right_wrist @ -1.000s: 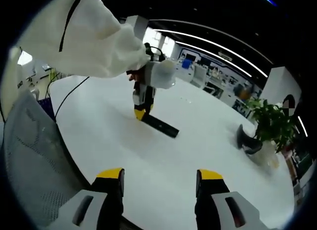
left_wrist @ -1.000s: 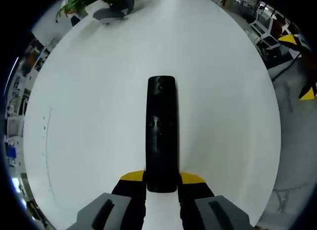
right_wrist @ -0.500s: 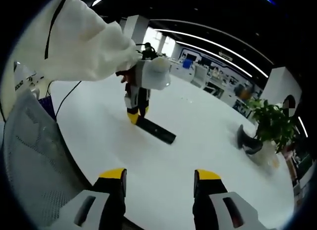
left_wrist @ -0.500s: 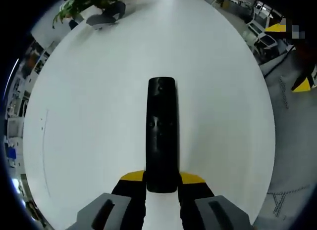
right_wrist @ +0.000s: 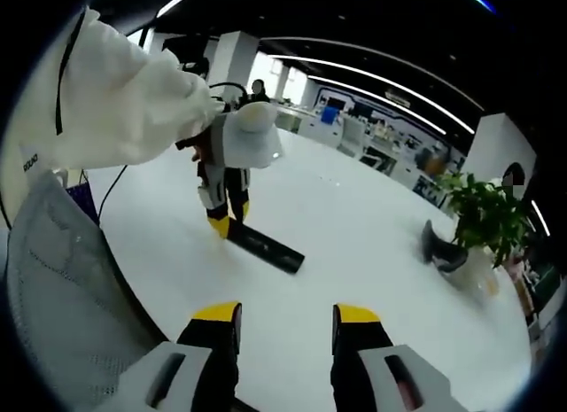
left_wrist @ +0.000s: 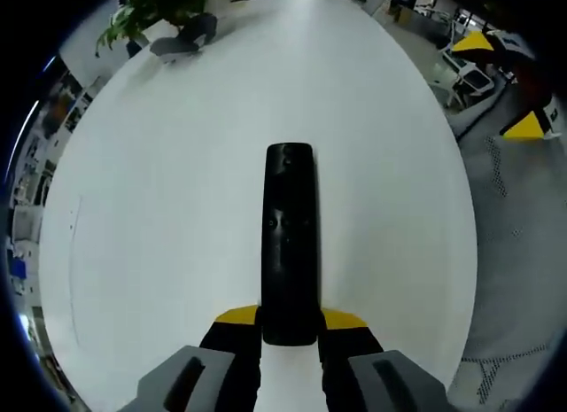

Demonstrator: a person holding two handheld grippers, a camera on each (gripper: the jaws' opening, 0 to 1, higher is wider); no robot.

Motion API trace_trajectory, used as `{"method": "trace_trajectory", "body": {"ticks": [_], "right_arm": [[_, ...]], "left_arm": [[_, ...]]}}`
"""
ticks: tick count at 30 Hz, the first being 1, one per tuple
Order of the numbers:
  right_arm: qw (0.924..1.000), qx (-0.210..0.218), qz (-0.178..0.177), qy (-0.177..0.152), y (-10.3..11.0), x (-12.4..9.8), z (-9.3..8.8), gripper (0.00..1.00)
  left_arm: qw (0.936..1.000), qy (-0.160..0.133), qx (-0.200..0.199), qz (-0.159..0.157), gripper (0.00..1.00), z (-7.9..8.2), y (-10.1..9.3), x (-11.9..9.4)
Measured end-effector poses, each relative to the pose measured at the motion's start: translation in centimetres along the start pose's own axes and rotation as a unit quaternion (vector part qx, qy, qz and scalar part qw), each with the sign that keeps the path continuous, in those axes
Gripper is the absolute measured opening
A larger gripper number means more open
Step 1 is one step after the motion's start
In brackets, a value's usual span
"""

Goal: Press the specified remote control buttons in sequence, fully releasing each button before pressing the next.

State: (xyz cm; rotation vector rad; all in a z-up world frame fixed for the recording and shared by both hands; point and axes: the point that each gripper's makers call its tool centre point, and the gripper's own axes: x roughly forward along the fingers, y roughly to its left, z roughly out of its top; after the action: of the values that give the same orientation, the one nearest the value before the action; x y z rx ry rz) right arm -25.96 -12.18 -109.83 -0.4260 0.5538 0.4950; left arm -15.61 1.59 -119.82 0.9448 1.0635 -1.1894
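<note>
Left gripper (left_wrist: 290, 328) clamped on near end of black remote (left_wrist: 290, 239), fingers (left_wrist: 237, 316) pressed against its sides; remote flat on white tabletop (left_wrist: 159, 208). Right gripper (right_wrist: 283, 319) raised above tabletop edge, fingers (right_wrist: 217, 312) apart, holding nothing. Potted plant (right_wrist: 483, 213) at far edge.

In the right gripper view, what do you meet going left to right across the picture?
Mesh chair back → white sleeve → left tool gripping the remote control → dark object on the table → potted plant.
</note>
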Motion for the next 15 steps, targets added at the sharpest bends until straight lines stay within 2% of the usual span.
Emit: {"method": "trace_trajectory", "body": {"ticks": [8,15], "right_arm": [[1.0000,0.006,0.005,0.005,0.1,0.0,-0.2,0.28],[0.9999,0.008,0.006,0.008,0.1,0.0,-0.3,0.22]], "left_arm": [[0.9999,0.013,0.005,0.001,0.23,0.2,-2.0,0.0],[0.9999,0.007,0.011,-0.002,0.23,0.2,-3.6,0.0]]}}
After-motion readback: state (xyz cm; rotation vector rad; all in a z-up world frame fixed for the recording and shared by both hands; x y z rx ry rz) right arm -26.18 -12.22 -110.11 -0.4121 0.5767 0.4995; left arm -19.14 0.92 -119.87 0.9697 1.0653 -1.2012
